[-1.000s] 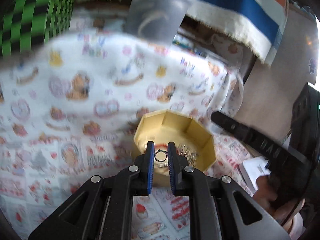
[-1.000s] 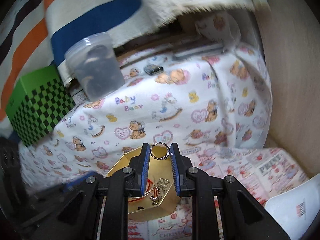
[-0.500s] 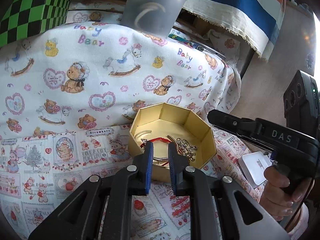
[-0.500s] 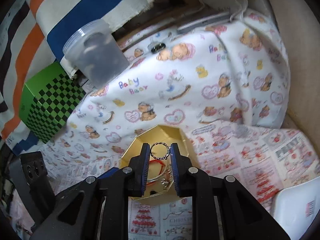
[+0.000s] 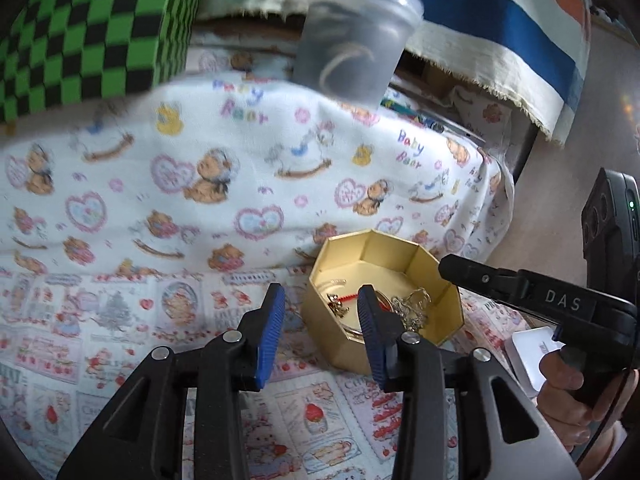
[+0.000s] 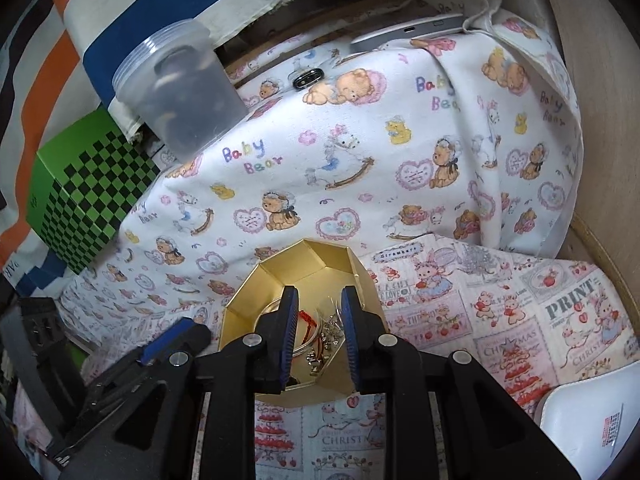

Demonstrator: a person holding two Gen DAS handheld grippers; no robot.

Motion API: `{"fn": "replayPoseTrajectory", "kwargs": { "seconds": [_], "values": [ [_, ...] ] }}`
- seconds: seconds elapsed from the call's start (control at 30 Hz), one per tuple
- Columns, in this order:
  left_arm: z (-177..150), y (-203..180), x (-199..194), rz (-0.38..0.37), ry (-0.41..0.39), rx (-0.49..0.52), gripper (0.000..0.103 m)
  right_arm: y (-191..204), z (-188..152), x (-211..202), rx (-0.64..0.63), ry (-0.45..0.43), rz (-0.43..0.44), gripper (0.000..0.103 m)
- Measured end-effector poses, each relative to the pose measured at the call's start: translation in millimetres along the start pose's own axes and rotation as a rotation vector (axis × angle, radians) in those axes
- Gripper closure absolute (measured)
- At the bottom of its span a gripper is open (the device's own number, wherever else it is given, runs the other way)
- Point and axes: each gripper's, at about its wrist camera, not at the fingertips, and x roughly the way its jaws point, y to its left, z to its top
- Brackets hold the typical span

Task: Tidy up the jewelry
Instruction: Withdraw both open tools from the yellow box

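**Two open tongs at one gold box**

Both tongs stand with jaws apart and nothing between them. Left tongs (image 5: pixel 320 320) sit low in the centre of the left view, their gap over printed cloth (image 5: pixel 120 320) just left of the gold box (image 5: pixel 400 344) — the right-hand pad overlaps the box's near wall. Right tongs (image 6: pixel 316 328) sit low centre in the right view, directly above the box (image 6: pixel 248 296), with the jewelry (image 6: pixel 324 336) showing through the gap.

Only the left view shows the hand (image 5: pixel 576 400) gripping the right tool at the lower right edge, and a white object (image 5: pixel 528 352) beside it. Only the right view shows a small dark metal item (image 6: pixel 306 79) and a grey flat device (image 6: pixel 412 32) at the upper centre, plus a white object (image 6: pixel 592 420) at lower right.

Jewelry (image 5: pixel 400 308) lies heaped inside the box: a red cord, silver chain and a bangle. Each view has the plastic cup (image 5: pixel 356 36) near the top and the green checked box (image 6: pixel 88 200) toward the left edge.
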Motion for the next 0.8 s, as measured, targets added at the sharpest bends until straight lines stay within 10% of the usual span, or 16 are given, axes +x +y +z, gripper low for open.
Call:
{"fn": "replayPoseTrajectory", "kwargs": {
  "seconds": [0.23, 0.57, 0.8],
  "values": [
    [-1.7, -10.6, -20.9, 0.135, -0.115, 0.041, 0.058, 2.7, 0.3, -11.5, -0.015, -0.083, -0.028, 0.074],
    [-17.3, -4.0, -71.6, 0.37, -0.284, 0.16, 0.004, 30.2, -10.0, -30.9, -0.19, -0.273, -0.14, 0.073],
    [-26.4, 50.3, -110.7, 0.401, -0.323, -0.004, 0.001, 57.6, -22.3, -40.7, -0.286, -0.344, -0.136, 0.046]
  ]
}}
